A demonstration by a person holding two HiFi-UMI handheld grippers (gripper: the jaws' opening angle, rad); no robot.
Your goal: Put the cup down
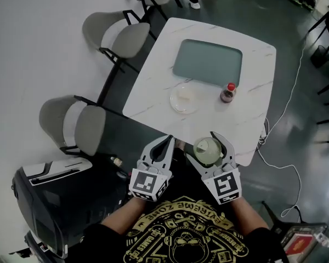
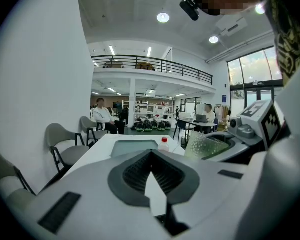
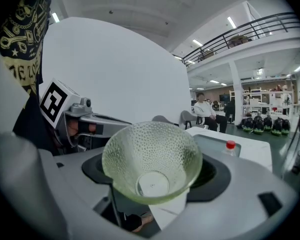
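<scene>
The right gripper (image 1: 209,153) is holding the cup (image 3: 151,166) mouth up at the near edge of the table (image 1: 252,114). It is probably best carried forward over bare marble short of the plate (image 1: 184,98) and bottle (image 1: 228,92), lowered level until the base is resting, and only then released. Its jaws are standing apart by the cup's girth and pinching its dimpled wall from both sides, while the left gripper (image 1: 167,140) is pressing its jaws together on nothing just beside it.
</scene>
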